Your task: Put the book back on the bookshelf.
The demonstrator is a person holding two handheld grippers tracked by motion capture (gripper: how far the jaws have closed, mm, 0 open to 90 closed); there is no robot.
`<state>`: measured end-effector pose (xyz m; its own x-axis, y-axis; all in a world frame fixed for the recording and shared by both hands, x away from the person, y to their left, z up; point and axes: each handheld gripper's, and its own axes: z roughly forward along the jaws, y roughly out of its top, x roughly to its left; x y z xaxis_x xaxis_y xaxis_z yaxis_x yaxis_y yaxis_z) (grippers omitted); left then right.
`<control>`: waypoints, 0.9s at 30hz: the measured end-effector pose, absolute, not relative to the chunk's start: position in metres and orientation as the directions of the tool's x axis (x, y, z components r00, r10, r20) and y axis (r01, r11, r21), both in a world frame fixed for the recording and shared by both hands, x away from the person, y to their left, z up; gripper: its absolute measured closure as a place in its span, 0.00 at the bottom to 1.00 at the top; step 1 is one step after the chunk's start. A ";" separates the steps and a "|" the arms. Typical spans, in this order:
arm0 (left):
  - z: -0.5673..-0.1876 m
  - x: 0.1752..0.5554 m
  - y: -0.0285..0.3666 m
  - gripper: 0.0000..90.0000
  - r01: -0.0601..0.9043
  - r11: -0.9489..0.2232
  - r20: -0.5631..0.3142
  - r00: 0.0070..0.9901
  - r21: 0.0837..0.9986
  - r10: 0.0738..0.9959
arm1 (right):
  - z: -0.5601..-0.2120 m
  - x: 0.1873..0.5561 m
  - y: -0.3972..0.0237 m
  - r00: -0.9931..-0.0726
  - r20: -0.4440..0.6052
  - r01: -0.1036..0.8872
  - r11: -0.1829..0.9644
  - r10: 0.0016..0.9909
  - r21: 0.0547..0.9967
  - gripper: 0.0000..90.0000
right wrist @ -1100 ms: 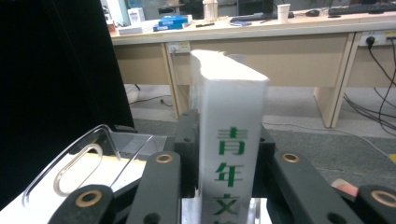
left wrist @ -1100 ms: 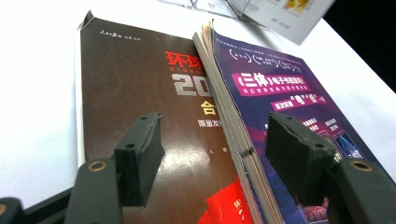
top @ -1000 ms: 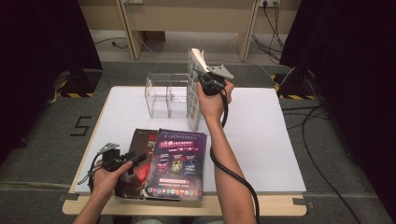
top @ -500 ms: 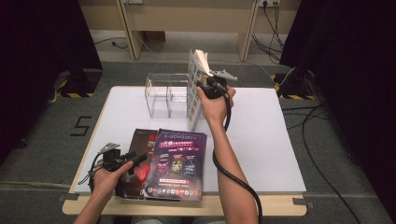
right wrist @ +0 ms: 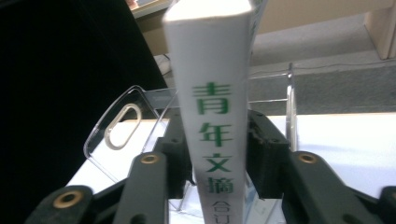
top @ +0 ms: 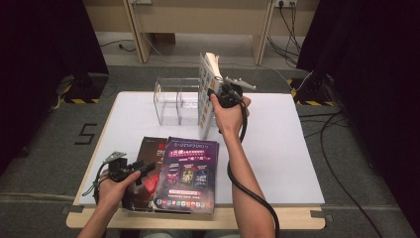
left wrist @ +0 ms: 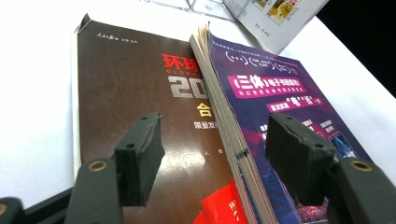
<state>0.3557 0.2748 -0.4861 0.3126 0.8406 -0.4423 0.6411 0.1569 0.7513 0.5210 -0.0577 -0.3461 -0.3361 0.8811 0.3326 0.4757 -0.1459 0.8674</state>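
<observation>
a thick white-spined book with green characters (top: 207,94) stands upright at the right end of the clear acrylic divided rack (top: 171,101), its foot on the white bench (top: 277,148). my right tool (top: 218,94) straddles the spine, and its jaws have just been opening; in the right gripper view the spine (right wrist: 212,140) sits between pads that look a shade clear of it, so i judge the grip released. to finish well, i would back straight off without brushing the book, since it may tip. my left tool (left wrist: 219,158) hovers with jaws wide and empty over the edge of the purple glossy magazine (top: 185,171), which overlaps a dark brown magazine (top: 148,158).
</observation>
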 end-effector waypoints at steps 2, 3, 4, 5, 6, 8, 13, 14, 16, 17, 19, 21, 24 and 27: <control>-0.486 0.356 0.275 0.40 0.641 0.156 -0.442 0.313 0.751 0.840 | -0.346 0.521 -0.057 -0.337 0.301 0.464 -0.121 0.892 0.877 0.69; -0.486 0.356 0.274 0.40 0.641 0.156 -0.442 0.314 0.752 0.840 | -0.346 0.521 -0.056 -0.331 0.244 0.438 -0.081 0.912 0.895 0.65; -0.486 0.356 0.274 0.40 0.641 0.156 -0.442 0.314 0.752 0.840 | -0.346 0.521 -0.056 -0.331 0.244 0.438 -0.081 0.912 0.895 0.65; -0.486 0.355 0.274 0.40 0.640 0.156 -0.442 0.314 0.752 0.840 | -0.346 0.522 -0.055 -0.329 0.238 0.438 -0.076 0.914 0.896 0.63; -0.486 0.355 0.275 0.40 0.640 0.156 -0.441 0.314 0.753 0.841 | -0.348 0.522 -0.056 -0.322 0.209 0.431 -0.054 0.923 0.901 0.61; -0.486 0.356 0.275 0.40 0.640 0.157 -0.441 0.314 0.753 0.841 | -0.349 0.523 -0.056 -0.322 0.208 0.432 -0.052 0.924 0.900 0.58; -0.486 0.356 0.274 0.40 0.641 0.156 -0.442 0.314 0.752 0.840 | -0.351 0.524 -0.057 -0.321 0.195 0.433 -0.039 0.927 0.901 0.59; -0.486 0.356 0.274 0.40 0.641 0.156 -0.442 0.314 0.752 0.840 | -0.351 0.524 -0.057 -0.321 0.195 0.433 -0.039 0.927 0.901 0.59; -0.486 0.356 0.274 0.40 0.640 0.156 -0.442 0.314 0.752 0.840 | -0.352 0.523 -0.057 -0.312 0.186 0.420 -0.040 0.931 0.906 0.62; -0.486 0.356 0.274 0.40 0.640 0.156 -0.442 0.314 0.752 0.840 | -0.352 0.523 -0.057 -0.312 0.186 0.420 -0.040 0.931 0.906 0.62; -0.486 0.356 0.274 0.40 0.640 0.156 -0.442 0.314 0.752 0.841 | -0.354 0.526 -0.057 -0.307 0.199 0.435 -0.049 0.931 0.899 0.66; -0.486 0.355 0.274 0.40 0.640 0.155 -0.440 0.315 0.753 0.841 | -0.353 0.527 -0.058 -0.303 0.200 0.436 -0.051 0.932 0.898 0.72; -0.486 0.356 0.274 0.40 0.640 0.155 -0.440 0.314 0.753 0.841 | -0.353 0.529 -0.059 -0.304 0.220 0.445 -0.066 0.927 0.893 0.79; -0.486 0.356 0.274 0.40 0.640 0.156 -0.441 0.314 0.753 0.841 | -0.352 0.531 -0.060 -0.329 0.273 0.466 -0.096 0.904 0.880 0.81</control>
